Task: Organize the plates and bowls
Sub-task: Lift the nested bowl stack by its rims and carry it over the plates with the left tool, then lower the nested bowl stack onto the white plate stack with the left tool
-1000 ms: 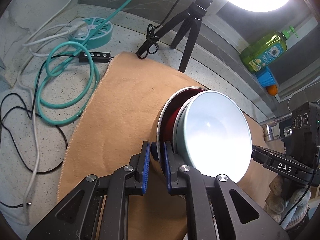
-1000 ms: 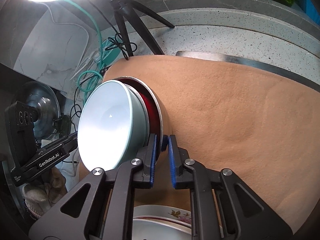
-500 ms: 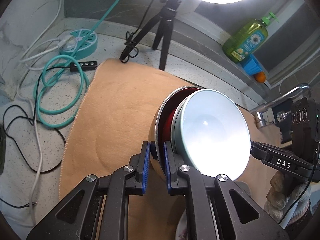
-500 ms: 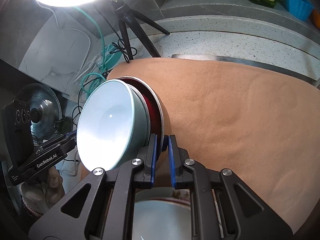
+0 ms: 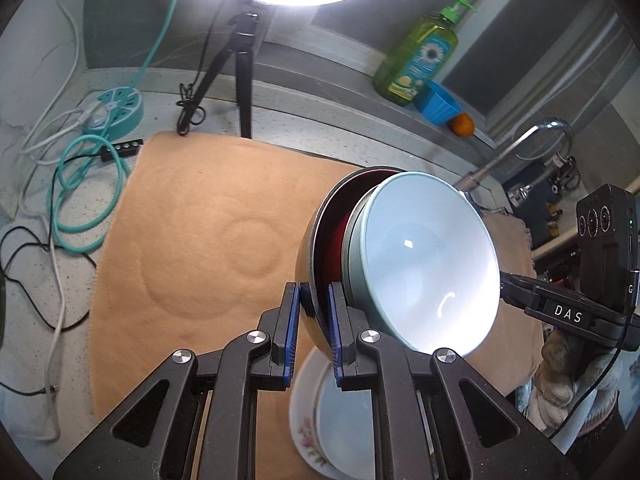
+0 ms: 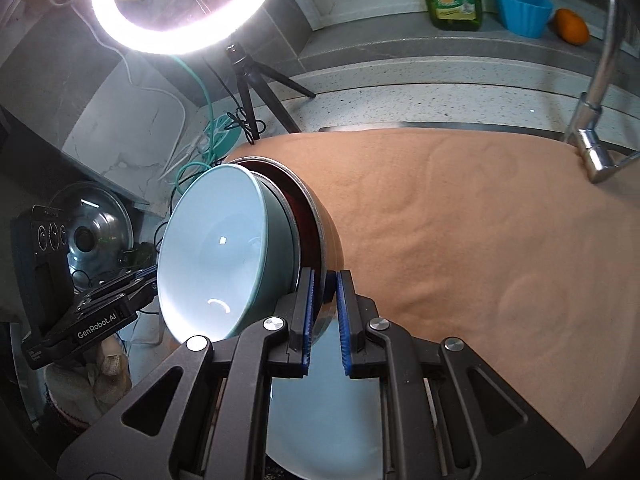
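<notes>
A pale blue bowl sits nested inside a larger bowl that is red within and brown outside. Both are tilted and held in the air. My left gripper is shut on the larger bowl's rim on one side. My right gripper is shut on the same rim opposite, with the blue bowl beside it. Below the bowls lies a floral plate with a pale blue plate on it, partly hidden by the fingers. Each gripper shows at the edge of the other's view.
An orange mat covers the counter. At the back stand a ring light on a black tripod, a green soap bottle, a blue cup and an orange. A faucet is at right, cables at left.
Both grippers have risen with the nested bowls still in their grip. The stacked plates have come into view underneath, and more of the mat and back ledge shows.
</notes>
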